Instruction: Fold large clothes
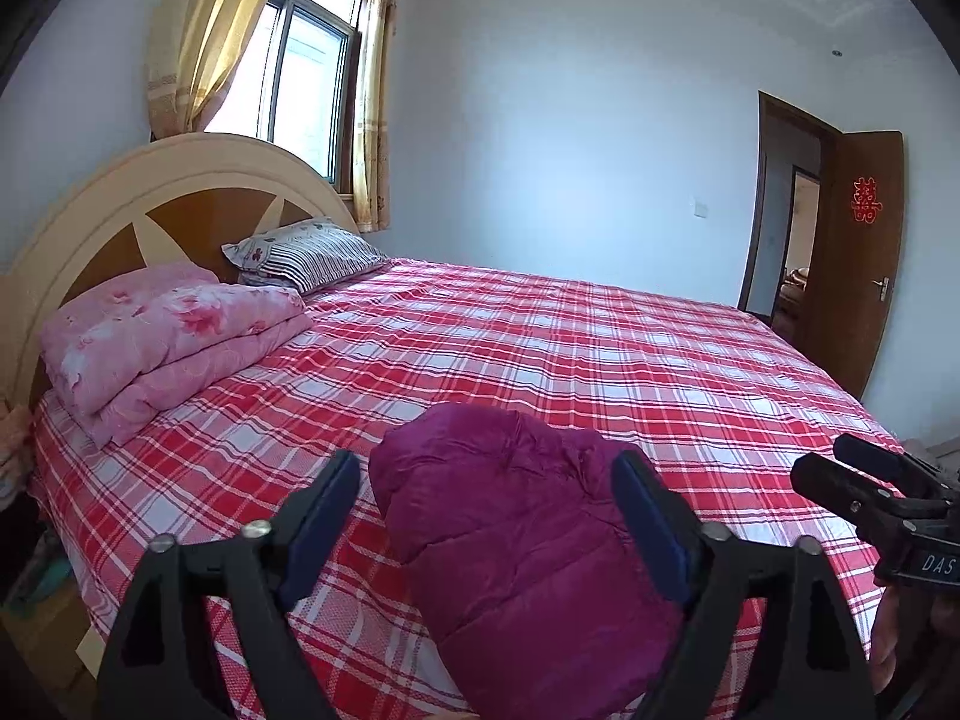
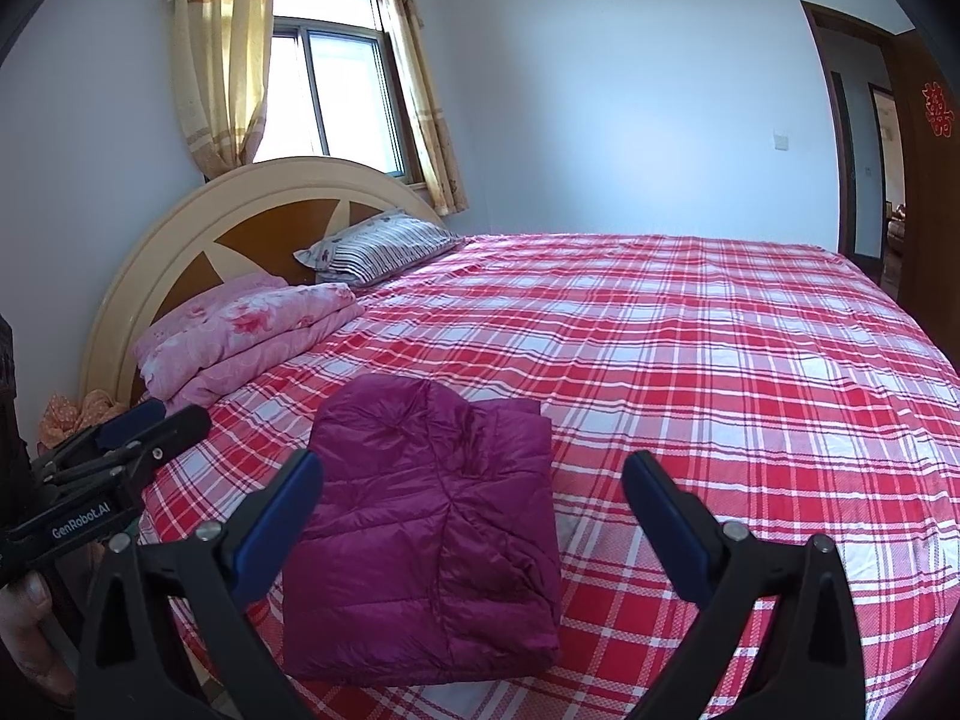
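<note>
A magenta quilted jacket (image 1: 528, 570) lies folded into a compact bundle on the red plaid bed sheet (image 1: 600, 348), close to the bed's near edge. My left gripper (image 1: 486, 468) hovers over it with its blue-padded fingers spread wide. The bundle sits between them, a gap shows at the left pad, and the right finger overlaps the fabric's edge. In the right wrist view the jacket (image 2: 420, 540) looks neat and rectangular. My right gripper (image 2: 474, 462) is open above its right part, holding nothing. Each gripper also shows at the edge of the other's view.
A folded pink floral quilt (image 1: 162, 336) and a striped pillow (image 1: 306, 255) lie by the headboard (image 1: 90, 222). A brown door (image 1: 852, 252) stands open at the far right. A window with yellow curtains (image 2: 216, 60) is behind the bed. Plaid sheet (image 2: 720, 360) stretches beyond the jacket.
</note>
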The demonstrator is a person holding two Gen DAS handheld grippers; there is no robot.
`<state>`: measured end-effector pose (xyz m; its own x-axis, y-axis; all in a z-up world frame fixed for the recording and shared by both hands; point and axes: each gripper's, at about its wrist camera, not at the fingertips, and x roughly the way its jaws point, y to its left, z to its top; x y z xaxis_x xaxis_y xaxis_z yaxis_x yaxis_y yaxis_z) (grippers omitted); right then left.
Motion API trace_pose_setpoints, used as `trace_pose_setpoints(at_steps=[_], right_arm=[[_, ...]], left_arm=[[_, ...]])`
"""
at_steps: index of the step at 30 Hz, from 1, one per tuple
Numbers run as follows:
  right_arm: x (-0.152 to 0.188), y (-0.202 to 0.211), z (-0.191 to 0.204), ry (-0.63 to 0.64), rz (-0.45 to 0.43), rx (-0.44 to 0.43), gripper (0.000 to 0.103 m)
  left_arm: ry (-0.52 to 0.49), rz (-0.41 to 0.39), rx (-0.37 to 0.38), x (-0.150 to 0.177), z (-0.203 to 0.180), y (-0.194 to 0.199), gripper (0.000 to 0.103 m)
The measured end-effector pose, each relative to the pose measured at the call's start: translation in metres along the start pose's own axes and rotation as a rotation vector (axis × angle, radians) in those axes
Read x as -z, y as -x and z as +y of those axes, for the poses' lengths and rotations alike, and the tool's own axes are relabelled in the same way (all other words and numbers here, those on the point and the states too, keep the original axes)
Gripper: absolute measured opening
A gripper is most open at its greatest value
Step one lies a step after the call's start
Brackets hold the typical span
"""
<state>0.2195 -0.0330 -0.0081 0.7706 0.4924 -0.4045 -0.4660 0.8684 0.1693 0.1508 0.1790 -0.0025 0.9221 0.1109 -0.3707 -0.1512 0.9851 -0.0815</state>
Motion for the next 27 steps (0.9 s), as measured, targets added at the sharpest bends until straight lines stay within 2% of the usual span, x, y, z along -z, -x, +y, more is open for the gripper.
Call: trace_pose_setpoints(at_steps=[1, 13, 27], right_arm=[[0.0, 0.001, 0.001, 0.003, -0.001, -0.003, 0.102], [0.006, -0.003, 0.009, 0.034, 0.013, -0.019, 0.102], [0.01, -0.004, 0.008, 0.034, 0.025, -0.015, 0.102]], left_arm=[[-0.003, -0.004, -0.001, 0.0, 0.0, 0.001, 0.095], [-0.022, -0.021, -0.056, 0.0, 0.005, -0.002, 0.098], [-0.024, -0.03, -0.038, 0.007, 0.006, -0.007, 0.098]])
